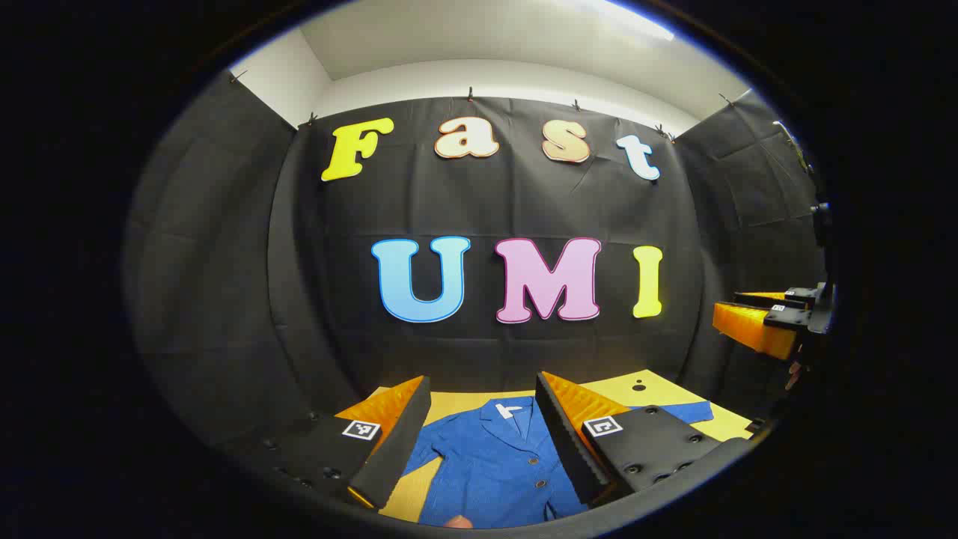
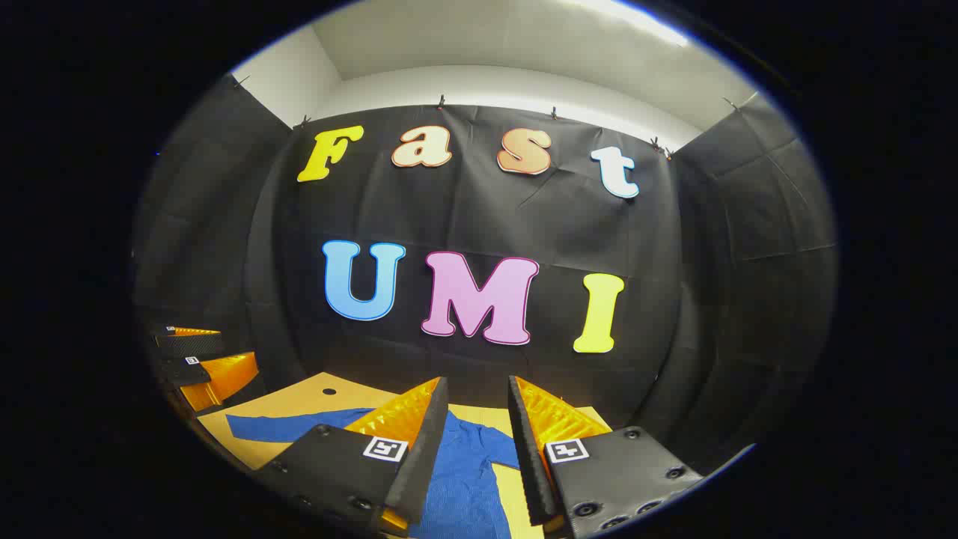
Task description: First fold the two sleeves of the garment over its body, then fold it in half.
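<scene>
Nearest in the left gripper view, the left gripper hovers with fingers spread and empty above the shirt; in the right gripper view the right gripper does likewise. Beyond them the shirt lies flat and face up on the counter, collar toward the wall, its sleeve stretched out sideways. No fold looks begun, so the sleeve step comes first: each gripper should drop to a cuff, pinch it and carry it over the body.
</scene>
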`<state>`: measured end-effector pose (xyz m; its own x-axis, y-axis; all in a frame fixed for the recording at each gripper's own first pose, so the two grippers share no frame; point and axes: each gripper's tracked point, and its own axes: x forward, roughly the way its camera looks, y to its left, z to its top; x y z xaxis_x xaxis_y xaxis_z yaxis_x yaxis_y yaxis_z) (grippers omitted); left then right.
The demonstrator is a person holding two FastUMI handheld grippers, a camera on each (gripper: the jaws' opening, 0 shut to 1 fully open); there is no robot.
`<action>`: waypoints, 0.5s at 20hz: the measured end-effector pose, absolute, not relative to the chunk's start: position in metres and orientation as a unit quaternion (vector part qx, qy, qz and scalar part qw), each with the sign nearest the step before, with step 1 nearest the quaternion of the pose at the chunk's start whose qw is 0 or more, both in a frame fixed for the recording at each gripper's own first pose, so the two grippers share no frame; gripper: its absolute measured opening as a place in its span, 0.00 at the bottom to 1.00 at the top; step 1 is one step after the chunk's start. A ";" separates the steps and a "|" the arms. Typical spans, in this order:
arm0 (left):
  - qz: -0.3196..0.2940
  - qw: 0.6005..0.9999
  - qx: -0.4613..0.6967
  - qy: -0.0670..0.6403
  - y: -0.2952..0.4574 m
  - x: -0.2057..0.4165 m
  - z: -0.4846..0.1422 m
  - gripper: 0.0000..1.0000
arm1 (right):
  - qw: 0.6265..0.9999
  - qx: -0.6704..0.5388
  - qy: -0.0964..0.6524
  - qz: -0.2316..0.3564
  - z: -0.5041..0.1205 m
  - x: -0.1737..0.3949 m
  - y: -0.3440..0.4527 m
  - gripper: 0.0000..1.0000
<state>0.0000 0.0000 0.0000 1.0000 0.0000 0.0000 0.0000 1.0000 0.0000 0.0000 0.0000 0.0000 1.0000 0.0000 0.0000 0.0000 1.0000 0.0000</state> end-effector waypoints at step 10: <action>0.004 1.000 0.003 -0.001 0.003 -0.007 0.002 0.81 | 1.000 0.004 -0.001 0.008 -0.001 -0.003 0.007 0.52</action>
<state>-0.0070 0.0031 0.0020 1.0000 0.0087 0.0012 -0.0088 0.9999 0.0070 -0.0033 0.0070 -0.0010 0.9999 0.0167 0.0016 -0.0167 0.9998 0.0072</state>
